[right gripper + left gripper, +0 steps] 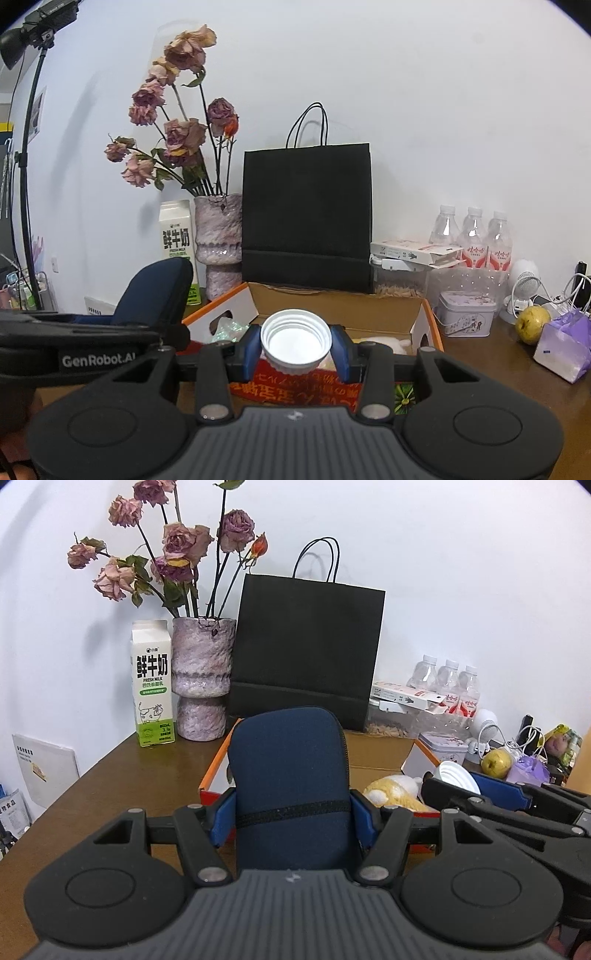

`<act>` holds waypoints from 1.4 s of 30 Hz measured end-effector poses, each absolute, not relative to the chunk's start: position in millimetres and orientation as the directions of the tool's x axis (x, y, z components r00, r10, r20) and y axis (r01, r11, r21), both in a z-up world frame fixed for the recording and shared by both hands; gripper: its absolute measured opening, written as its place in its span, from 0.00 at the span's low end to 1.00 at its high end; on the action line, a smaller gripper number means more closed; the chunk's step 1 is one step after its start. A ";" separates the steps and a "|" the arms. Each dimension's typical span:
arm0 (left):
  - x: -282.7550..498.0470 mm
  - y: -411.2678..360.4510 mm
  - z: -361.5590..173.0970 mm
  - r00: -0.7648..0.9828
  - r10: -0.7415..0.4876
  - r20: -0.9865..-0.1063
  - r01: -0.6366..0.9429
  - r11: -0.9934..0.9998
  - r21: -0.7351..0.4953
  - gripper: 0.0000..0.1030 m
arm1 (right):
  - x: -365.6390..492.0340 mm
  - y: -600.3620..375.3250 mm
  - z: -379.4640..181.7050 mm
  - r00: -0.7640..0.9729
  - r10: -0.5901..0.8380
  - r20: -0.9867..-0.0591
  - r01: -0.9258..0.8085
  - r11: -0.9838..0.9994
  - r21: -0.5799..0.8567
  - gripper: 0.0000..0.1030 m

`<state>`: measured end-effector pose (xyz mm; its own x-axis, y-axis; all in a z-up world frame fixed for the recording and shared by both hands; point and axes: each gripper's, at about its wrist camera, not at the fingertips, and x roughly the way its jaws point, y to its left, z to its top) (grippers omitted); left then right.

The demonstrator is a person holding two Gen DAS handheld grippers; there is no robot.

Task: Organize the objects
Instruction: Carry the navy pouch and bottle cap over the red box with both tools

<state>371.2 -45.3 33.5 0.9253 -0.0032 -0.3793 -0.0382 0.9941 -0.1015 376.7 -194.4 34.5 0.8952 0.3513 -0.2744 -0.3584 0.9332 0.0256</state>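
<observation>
My left gripper (291, 808) is shut on a dark blue zippered pouch (290, 775) and holds it upright above the near left corner of an open cardboard box (376, 751) with orange edges. My right gripper (295, 350) is shut on a white ribbed cup (295, 341), its mouth facing the camera, above the box's front edge (295, 391). The pouch also shows in the right wrist view (155, 291), left of the cup. The cup and right gripper show in the left wrist view (456, 777). A yellow and white plush (393, 792) lies in the box.
Behind the box stand a black paper bag (306, 657), a vase of dried roses (201, 679) and a milk carton (152, 683). At the right are water bottles (472, 236), a small tin (467, 314), a pear (532, 325) and a purple packet (563, 349). A lamp stand (26, 155) is far left.
</observation>
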 end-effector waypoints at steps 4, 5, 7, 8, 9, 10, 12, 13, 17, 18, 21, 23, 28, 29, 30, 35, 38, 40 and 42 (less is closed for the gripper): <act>379.9 -45.8 32.5 0.925 0.003 -0.381 -0.044 0.994 -0.098 0.62 | 389.0 -198.2 38.0 0.901 0.341 -0.268 -0.346 0.938 0.027 0.38; 382.0 -45.9 31.7 0.924 0.003 -0.383 -0.043 0.994 -0.097 0.62 | 391.7 -198.6 38.9 0.902 0.338 -0.267 -0.344 0.939 0.027 0.38; 386.8 -45.3 30.5 0.921 0.004 -0.390 -0.046 0.994 -0.098 0.62 | 397.5 -199.3 40.5 0.905 0.333 -0.265 -0.339 0.940 0.026 0.38; 389.1 -44.9 30.3 0.920 0.008 -0.391 -0.051 0.994 -0.098 0.62 | 400.3 -199.8 41.4 0.906 0.332 -0.263 -0.337 0.941 0.029 0.38; 391.7 -44.7 30.7 0.920 0.012 -0.391 -0.055 0.994 -0.098 0.62 | 403.0 -199.9 42.3 0.906 0.332 -0.263 -0.336 0.941 0.032 0.38; 394.4 -44.4 31.3 0.921 0.014 -0.389 -0.057 0.993 -0.099 0.62 | 405.4 -200.3 43.1 0.907 0.331 -0.262 -0.334 0.942 0.033 0.38; 398.9 -44.4 32.9 0.922 0.014 -0.387 -0.059 0.993 -0.107 0.62 | 409.1 -201.4 44.3 0.908 0.329 -0.260 -0.331 0.943 0.035 0.38; 401.5 -44.5 33.9 0.923 0.012 -0.384 -0.058 0.992 -0.110 0.62 | 411.4 -202.1 44.9 0.908 0.329 -0.259 -0.331 0.943 0.037 0.38; 411.5 -47.3 36.5 0.927 0.008 -0.376 -0.054 0.992 -0.113 0.62 | 420.3 -202.9 45.8 0.908 0.328 -0.260 -0.330 0.943 0.035 0.38; 414.1 -48.0 36.8 0.927 0.006 -0.375 -0.052 0.992 -0.114 0.62 | 422.4 -202.7 45.7 0.908 0.327 -0.261 -0.330 0.943 0.032 0.38; 422.4 -49.7 37.2 0.928 -0.001 -0.373 -0.044 0.993 -0.113 0.62 | 429.8 -202.0 44.3 0.908 0.326 -0.264 -0.331 0.943 0.027 0.38; 428.0 -50.0 37.0 0.928 -0.002 -0.373 -0.042 0.993 -0.112 0.62 | 435.5 -201.5 43.2 0.907 0.324 -0.268 -0.330 0.944 0.025 0.38; 443.3 -50.1 34.4 0.925 -0.006 -0.380 -0.037 0.994 -0.105 0.62 | 450.4 -200.8 40.4 0.907 0.317 -0.276 -0.327 0.945 0.013 0.38; 447.2 -49.9 33.8 0.924 -0.006 -0.382 -0.037 0.994 -0.104 0.62 | 453.5 -200.6 39.7 0.907 0.317 -0.279 -0.327 0.945 0.011 0.38; 450.4 -49.9 33.4 0.924 -0.005 -0.383 -0.037 0.994 -0.102 0.62 | 456.5 -200.4 38.9 0.906 0.317 -0.281 -0.328 0.945 0.009 0.38; 466.6 -48.9 32.3 0.925 -0.005 -0.381 -0.035 0.995 -0.098 0.62 | 473.6 -199.1 33.9 0.905 0.308 -0.293 -0.325 0.946 -0.012 0.38; 477.8 -49.3 30.9 0.924 -0.005 -0.382 -0.032 0.995 -0.090 0.62 | 484.5 -198.3 31.0 0.904 0.305 -0.299 -0.325 0.945 -0.019 0.38; 485.6 -49.8 30.1 0.924 -0.006 -0.383 -0.028 0.996 -0.084 0.62 | 492.2 -198.9 29.1 0.900 0.309 -0.307 -0.330 0.944 -0.016 0.38; 493.1 -49.7 29.6 0.923 -0.008 -0.384 -0.025 0.996 -0.081 0.62 | 499.1 -198.8 27.1 0.899 0.309 -0.312 -0.331 0.943 -0.020 0.38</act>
